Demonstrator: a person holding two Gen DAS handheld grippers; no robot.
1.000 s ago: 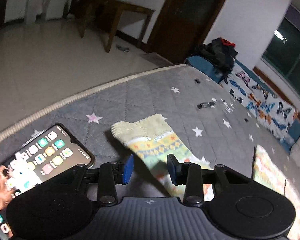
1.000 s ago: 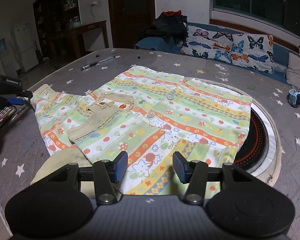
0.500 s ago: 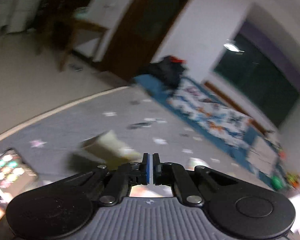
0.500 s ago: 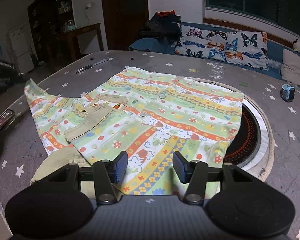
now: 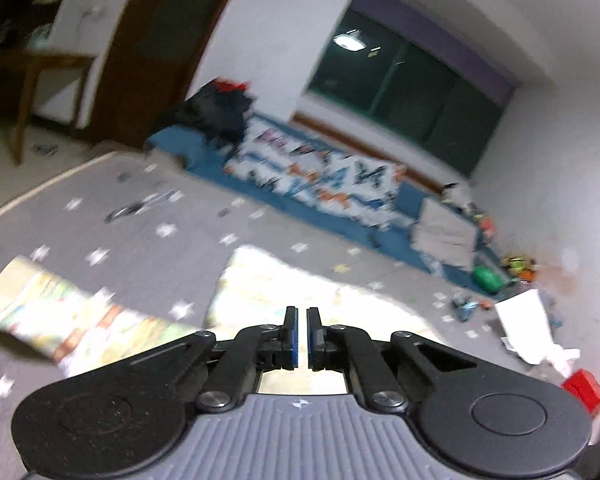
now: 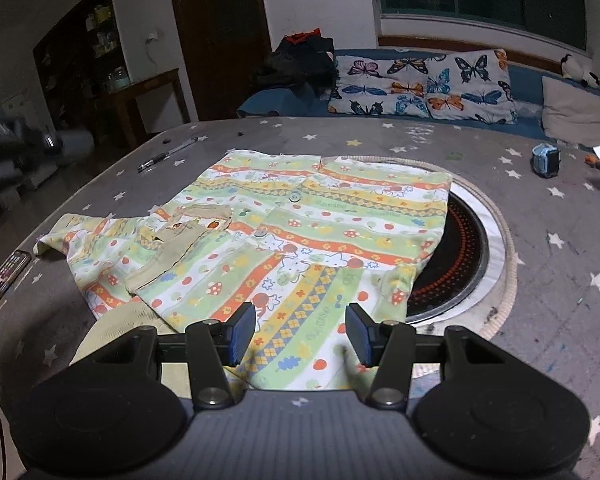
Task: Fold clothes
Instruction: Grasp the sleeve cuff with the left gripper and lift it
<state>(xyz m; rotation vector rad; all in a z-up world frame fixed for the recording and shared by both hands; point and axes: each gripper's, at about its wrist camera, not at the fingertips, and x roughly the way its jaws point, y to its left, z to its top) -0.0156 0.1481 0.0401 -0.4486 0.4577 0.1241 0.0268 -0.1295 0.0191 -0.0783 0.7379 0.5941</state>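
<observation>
Soft printed cloth shirt (image 6: 300, 232) — quilted matt (starred) mat (image 6: 548, 264).

The left wrist view is smeared by motion: the shirt (image 5: 260, 292) shows only as pale blurred patches, its print unreadable, and the cushions (image 5: 320, 176) are streaks. In the right wrist view the phone (image 6: 2, 280) is cut by the left edge, and the left gripper (image 6: 8, 148) is a dark blur there.

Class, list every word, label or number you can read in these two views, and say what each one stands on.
Nothing can be read for certain.
On the shirt: lettering along a green stripe, too small and warped to read.
On the phone: lit screen with app icons, labels too small to read.
Left wrist view: motion-blurred, no text legible.
</observation>
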